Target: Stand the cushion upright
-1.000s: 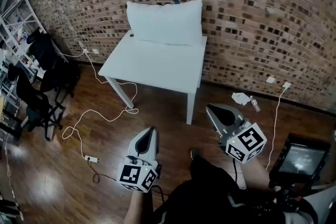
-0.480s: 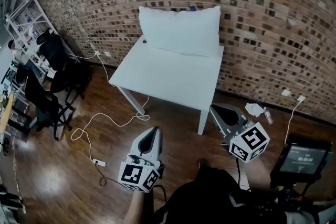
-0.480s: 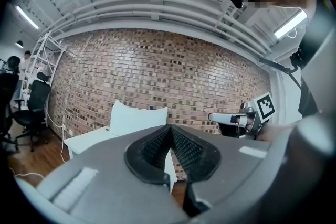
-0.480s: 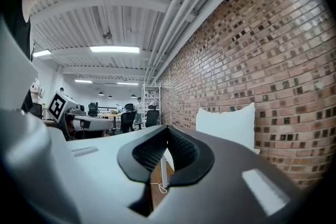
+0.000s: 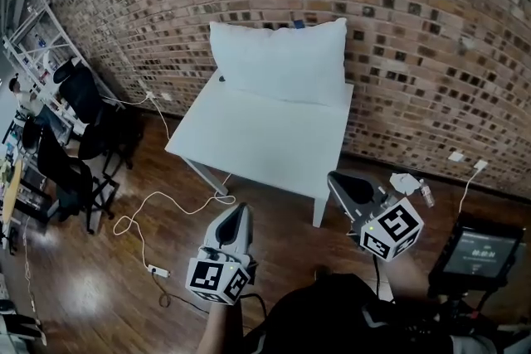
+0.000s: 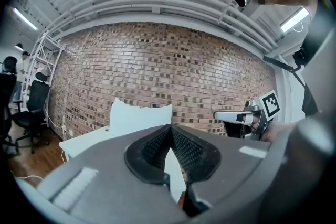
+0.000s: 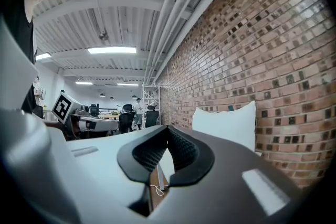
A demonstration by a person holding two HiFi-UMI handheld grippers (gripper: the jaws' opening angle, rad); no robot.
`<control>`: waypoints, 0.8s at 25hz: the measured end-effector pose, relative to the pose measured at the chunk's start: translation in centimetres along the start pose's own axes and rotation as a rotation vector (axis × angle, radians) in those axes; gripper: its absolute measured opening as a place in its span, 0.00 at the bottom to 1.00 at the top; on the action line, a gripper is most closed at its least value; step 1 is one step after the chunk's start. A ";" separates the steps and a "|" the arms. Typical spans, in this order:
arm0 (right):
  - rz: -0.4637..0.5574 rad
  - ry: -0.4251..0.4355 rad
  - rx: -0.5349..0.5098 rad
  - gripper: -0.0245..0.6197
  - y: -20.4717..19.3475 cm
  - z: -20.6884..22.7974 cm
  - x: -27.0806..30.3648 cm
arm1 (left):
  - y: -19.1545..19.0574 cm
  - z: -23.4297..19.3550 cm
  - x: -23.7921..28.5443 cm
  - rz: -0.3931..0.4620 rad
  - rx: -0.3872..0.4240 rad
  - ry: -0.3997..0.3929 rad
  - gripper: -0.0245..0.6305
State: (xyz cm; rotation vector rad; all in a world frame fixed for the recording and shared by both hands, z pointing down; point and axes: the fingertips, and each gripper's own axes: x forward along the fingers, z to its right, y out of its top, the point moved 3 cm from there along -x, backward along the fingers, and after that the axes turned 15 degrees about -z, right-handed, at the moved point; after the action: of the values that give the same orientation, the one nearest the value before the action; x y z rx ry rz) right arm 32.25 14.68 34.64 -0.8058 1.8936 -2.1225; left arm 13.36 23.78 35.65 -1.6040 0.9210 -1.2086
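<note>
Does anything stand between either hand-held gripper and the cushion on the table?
Nothing visible does. The left hand-held gripper and the right hand-held gripper, shut and empty, hang short of the white table; only its bare top lies before the cushion, upright against the brick wall.

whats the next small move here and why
Probably just back away without regrasping: the cushion already stands upright on the white table against the brick wall, and the left gripper and right gripper are both shut, empty and clear of it.
</note>
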 end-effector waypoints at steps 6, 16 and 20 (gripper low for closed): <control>0.020 0.032 -0.020 0.05 1.2 3.3 2.0 | 0.9 -1.6 4.4 0.006 -0.001 0.012 0.04; -0.003 0.052 -0.003 0.05 1.1 5.5 5.7 | 4.2 -2.3 9.8 -0.007 0.030 -0.071 0.04; 0.000 0.001 0.004 0.05 1.4 6.0 7.6 | 4.2 -4.8 11.1 -0.012 0.013 -0.112 0.04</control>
State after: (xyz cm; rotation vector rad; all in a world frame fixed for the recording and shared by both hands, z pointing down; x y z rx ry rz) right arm 28.63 5.62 35.62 -0.8047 1.8892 -2.1261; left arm 11.28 11.13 35.59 -1.6512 0.8321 -1.1190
